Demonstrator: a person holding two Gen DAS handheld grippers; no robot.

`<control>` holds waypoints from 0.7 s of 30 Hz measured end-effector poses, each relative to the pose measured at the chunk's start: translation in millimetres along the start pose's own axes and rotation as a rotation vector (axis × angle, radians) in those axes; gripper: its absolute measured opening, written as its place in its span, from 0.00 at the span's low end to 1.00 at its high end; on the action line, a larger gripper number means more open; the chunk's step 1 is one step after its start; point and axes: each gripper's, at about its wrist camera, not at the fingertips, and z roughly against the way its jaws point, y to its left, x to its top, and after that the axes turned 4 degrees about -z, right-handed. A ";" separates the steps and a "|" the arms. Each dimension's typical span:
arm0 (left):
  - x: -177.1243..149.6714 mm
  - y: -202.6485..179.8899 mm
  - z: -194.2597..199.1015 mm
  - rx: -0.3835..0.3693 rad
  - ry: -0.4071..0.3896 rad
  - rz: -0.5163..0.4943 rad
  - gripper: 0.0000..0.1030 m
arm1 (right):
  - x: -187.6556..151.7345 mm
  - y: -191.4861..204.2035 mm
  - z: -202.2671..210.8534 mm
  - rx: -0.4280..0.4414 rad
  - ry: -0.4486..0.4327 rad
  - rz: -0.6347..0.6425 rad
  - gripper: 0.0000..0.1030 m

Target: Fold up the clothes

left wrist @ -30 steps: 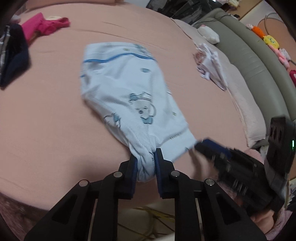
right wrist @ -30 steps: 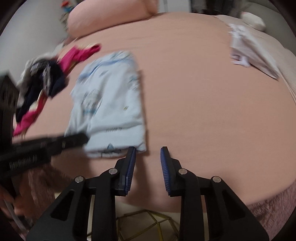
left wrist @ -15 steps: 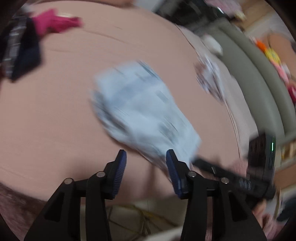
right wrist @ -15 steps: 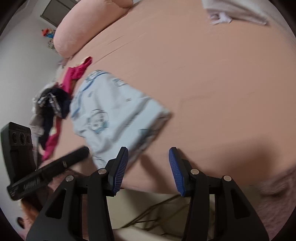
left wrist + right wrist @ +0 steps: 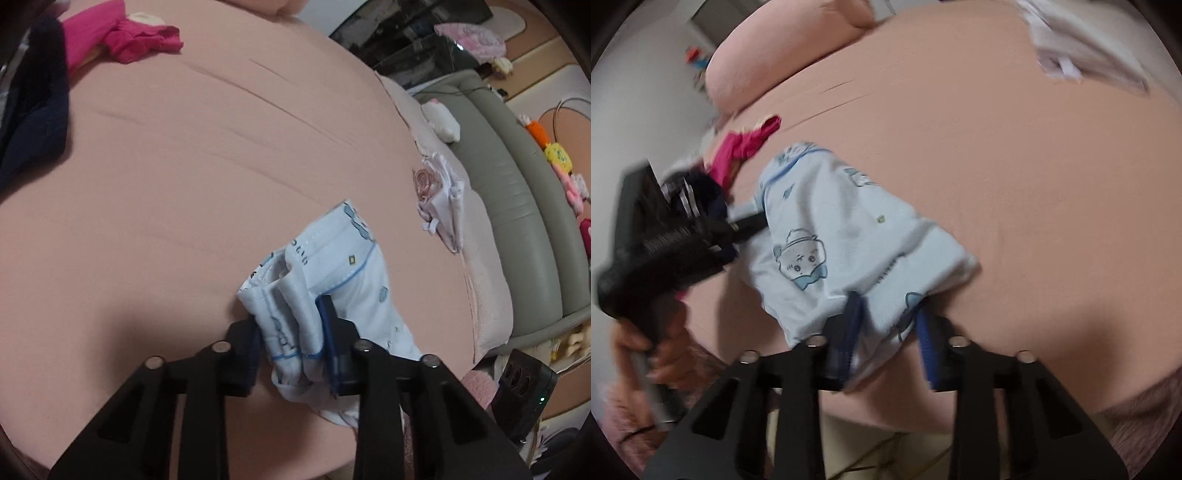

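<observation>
Pale-blue printed garment point(image 5: 332, 291) lies bunched at the bed's point(image 5: 184, 184) near edge, at about five o'clock in the left view. Both jaws have just closed: the left hand-held gripper point(image 5: 291, 343) and right hand-held gripper point(image 5: 890, 332) each pinch its cloth after briefly releasing, so I judge a fresh fold ready to start.

Printed garment point(image 5: 354, 291) on bed point(image 5: 184, 184), clothes pile point(image 5: 40, 92) behind-left.

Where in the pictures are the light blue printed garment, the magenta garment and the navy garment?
light blue printed garment point(image 5: 849, 236): right wrist view, its printed front panel.
magenta garment point(image 5: 144, 37): left wrist view, its crumpled middle.
navy garment point(image 5: 37, 110): left wrist view, its broad dark fold.
</observation>
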 end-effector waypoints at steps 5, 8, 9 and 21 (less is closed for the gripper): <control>-29.7 -21.1 14.7 0.056 0.017 -0.012 0.22 | 19.8 -3.2 12.4 -0.130 -0.073 0.098 0.14; -49.0 -41.6 20.1 0.093 0.046 -0.070 0.24 | 41.9 -6.5 25.9 -0.170 -0.122 0.155 0.12; -52.3 -42.6 20.4 0.118 0.063 -0.074 0.27 | 47.5 -7.8 31.8 -0.161 -0.130 0.163 0.12; -11.1 -99.3 34.9 0.282 -0.135 -0.402 0.45 | 74.8 -34.4 17.4 -0.070 -0.014 0.044 0.27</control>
